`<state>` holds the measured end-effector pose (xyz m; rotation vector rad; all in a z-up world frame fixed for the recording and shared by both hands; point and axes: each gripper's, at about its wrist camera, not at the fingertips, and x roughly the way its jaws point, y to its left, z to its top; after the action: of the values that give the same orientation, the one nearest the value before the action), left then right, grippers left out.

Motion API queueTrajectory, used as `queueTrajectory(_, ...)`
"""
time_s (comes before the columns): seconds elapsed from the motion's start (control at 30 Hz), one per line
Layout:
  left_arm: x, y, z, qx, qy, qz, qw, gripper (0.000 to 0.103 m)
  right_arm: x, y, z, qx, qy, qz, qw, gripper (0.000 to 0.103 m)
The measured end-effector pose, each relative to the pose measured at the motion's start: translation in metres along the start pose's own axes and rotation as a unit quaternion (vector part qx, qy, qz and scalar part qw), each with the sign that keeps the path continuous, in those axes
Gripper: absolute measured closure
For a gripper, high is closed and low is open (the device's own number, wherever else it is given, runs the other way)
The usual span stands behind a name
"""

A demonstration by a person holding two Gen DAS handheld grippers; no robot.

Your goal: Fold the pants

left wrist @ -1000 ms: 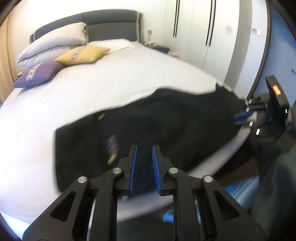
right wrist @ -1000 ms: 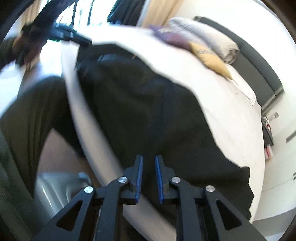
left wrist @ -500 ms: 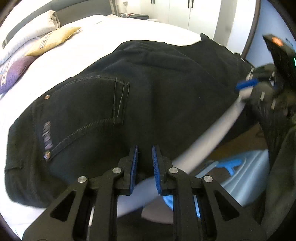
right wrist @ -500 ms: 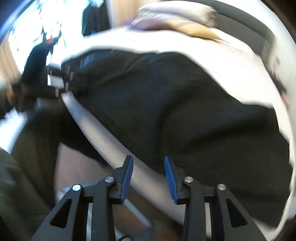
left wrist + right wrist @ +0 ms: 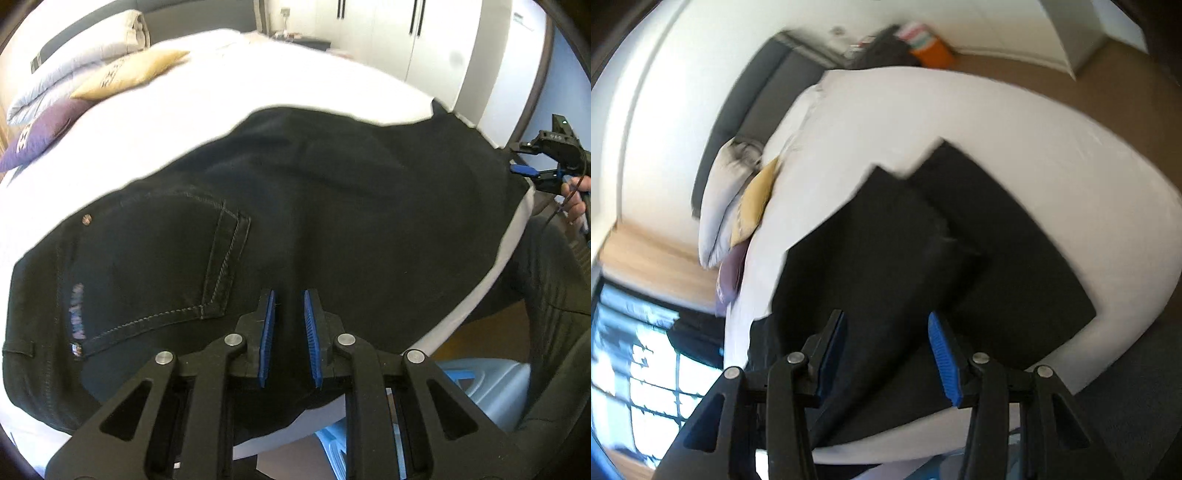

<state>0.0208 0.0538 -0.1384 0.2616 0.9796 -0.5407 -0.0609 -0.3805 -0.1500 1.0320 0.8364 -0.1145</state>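
Note:
Black pants (image 5: 332, 221) lie flat across the near edge of a white bed (image 5: 258, 92), back pocket up at the left. My left gripper (image 5: 290, 332) hovers over the seat of the pants, its blue pads nearly together with nothing gripped between them. In the right wrist view, which is rolled on its side and blurred, the two legs of the pants (image 5: 905, 258) spread apart. My right gripper (image 5: 886, 354) is above them, its jaws opening with nothing pressed between the pads. The left wrist view also shows the right gripper (image 5: 524, 162), in a hand (image 5: 574, 203) at the leg end.
A yellow cushion (image 5: 129, 72), a purple cushion (image 5: 40, 129) and a folded white duvet (image 5: 85, 51) lie at the head of the bed. White wardrobes (image 5: 424, 37) stand behind. A pale blue stool (image 5: 480, 387) and the person's dark-trousered leg (image 5: 554, 295) are beside the bed's edge.
My left gripper came closer and lower over the seat of the pants. The right gripper swung away along the bed's edge to the leg end, rolled on its side, and its jaws widened.

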Motion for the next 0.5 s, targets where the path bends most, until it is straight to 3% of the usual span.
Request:
queueTrajectory(0.07,0.005,-0.001,0.004,-0.007,-0.003,-0.001,1.0000,0.087,0.013,-0.012,-0.001,0.033,0.015,0.006,0.999,0.052)
queueTrajectory(0.2,0.011,0.006,0.010,-0.015,-0.002,-0.007,0.9999,0.087,0.015,-0.020,0.007,0.061,0.000,0.036,0.998,0.050)
queueTrajectory(0.43,-0.005,-0.003,-0.013,-0.022,-0.007,-0.001,0.9997,0.087,0.010,-0.039,0.029,0.095,-0.029,0.084,0.991,0.051)
queueTrajectory(0.5,-0.008,-0.005,-0.019,-0.024,-0.008,-0.001,0.9997,0.087,0.013,-0.039,0.032,0.088,-0.029,0.086,0.992,0.055)
